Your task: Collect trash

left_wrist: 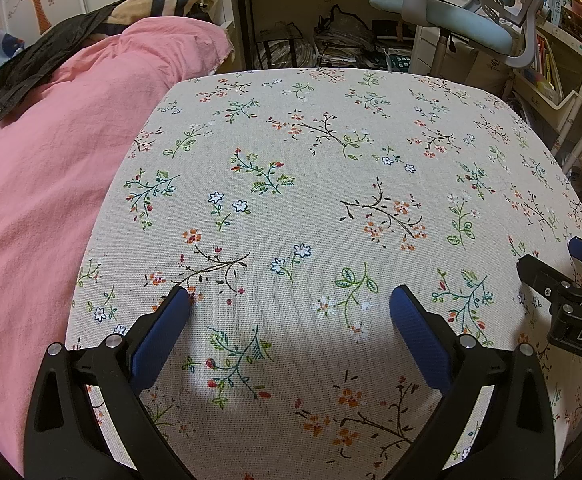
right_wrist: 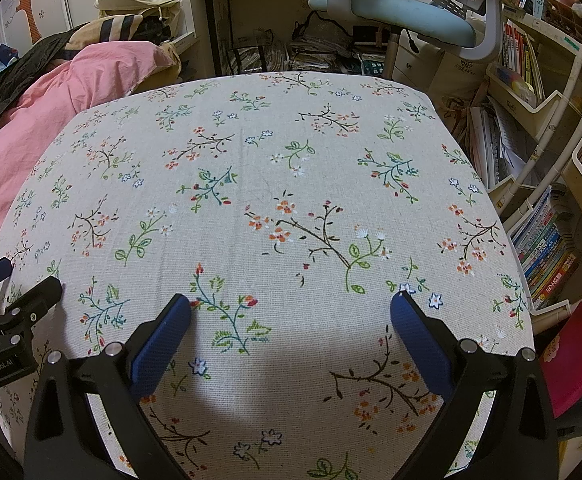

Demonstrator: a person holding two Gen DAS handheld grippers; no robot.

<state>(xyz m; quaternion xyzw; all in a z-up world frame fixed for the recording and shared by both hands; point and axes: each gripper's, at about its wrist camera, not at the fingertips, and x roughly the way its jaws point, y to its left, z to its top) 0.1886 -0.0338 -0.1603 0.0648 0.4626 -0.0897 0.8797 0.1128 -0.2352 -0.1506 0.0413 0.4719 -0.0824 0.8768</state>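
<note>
A table covered with a beige floral cloth point(left_wrist: 331, 184) fills both views; it also shows in the right wrist view point(right_wrist: 275, 168). No trash shows on it. My left gripper point(left_wrist: 289, 300) is open and empty, hovering over the near part of the cloth. My right gripper point(right_wrist: 291, 308) is open and empty over the same near edge. The right gripper also shows at the right edge of the left wrist view point(left_wrist: 571, 276). The left gripper shows at the left edge of the right wrist view point(right_wrist: 15, 292).
A pink duvet point(left_wrist: 51, 168) lies left of the table with a black garment point(left_wrist: 39, 60) on it. A light blue desk chair point(right_wrist: 411, 16) stands behind the table. Bookshelves point(right_wrist: 547, 240) line the right. A red bag point(right_wrist: 575, 352) sits at lower right.
</note>
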